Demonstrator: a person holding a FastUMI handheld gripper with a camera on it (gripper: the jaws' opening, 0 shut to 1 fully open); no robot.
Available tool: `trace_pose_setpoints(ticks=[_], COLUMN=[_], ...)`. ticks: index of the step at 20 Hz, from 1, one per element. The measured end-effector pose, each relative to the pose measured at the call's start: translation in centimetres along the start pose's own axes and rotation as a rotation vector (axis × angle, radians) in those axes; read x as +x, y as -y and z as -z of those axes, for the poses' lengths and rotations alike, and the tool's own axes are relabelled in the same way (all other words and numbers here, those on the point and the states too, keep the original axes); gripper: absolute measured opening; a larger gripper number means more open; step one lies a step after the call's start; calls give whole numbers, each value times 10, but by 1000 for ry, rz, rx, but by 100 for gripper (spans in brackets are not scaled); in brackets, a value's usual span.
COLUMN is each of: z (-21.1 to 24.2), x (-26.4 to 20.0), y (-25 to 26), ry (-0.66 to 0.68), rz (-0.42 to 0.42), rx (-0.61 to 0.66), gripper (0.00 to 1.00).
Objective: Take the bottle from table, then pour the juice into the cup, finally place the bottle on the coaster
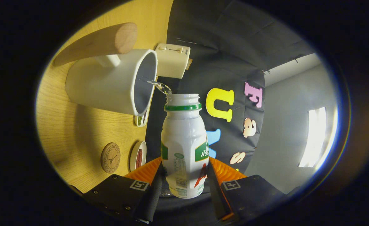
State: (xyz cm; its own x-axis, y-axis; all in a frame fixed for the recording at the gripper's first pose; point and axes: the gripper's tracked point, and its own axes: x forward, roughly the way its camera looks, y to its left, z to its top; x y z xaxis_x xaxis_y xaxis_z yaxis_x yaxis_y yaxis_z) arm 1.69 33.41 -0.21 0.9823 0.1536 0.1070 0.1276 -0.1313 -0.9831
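White plastic bottle: the bottle [184, 147], with a green ring under its open mouth, sits between the two fingers of the tool [184, 180], tipped over so that its mouth points at the cup.
Tool: both fingers press on the lower body of the bottle from either side, pinching it; the ribbed pads [223, 171] lie flat against its label.
Stream: a thin clear stream of juice [160, 87] leaves the mouth and arcs into the opening of the cup.
Cup: the white cup [109, 83], with a wooden handle [101, 42], stands on the bench just beyond the bottle's mouth; its rim is close to the mouth but apart from it.
Coaster: a round cork coaster [110, 158] lies on the wood-grain bench [68, 131], beside the fingers and well short of the cup, with nothing on it.
Other things: two small dishes [138, 156] lie near the bench's edge, and a cream toaster [172, 60] stands behind the cup.
Step in hand: pouring, the second of three steps; I judge it under way, not finished.
Next move: it calls for righting the bottle once the stream stops, so no juice drips on the bench, then carrying it back to the coaster and setting its base squarely on the cork before the fingers part.
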Motion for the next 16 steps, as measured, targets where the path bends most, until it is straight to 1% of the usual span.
trace_pose_setpoints(ticks=[16], z=[-3], x=[-1], y=[-1], ry=[38], rz=[43], rx=[-66], gripper=[70])
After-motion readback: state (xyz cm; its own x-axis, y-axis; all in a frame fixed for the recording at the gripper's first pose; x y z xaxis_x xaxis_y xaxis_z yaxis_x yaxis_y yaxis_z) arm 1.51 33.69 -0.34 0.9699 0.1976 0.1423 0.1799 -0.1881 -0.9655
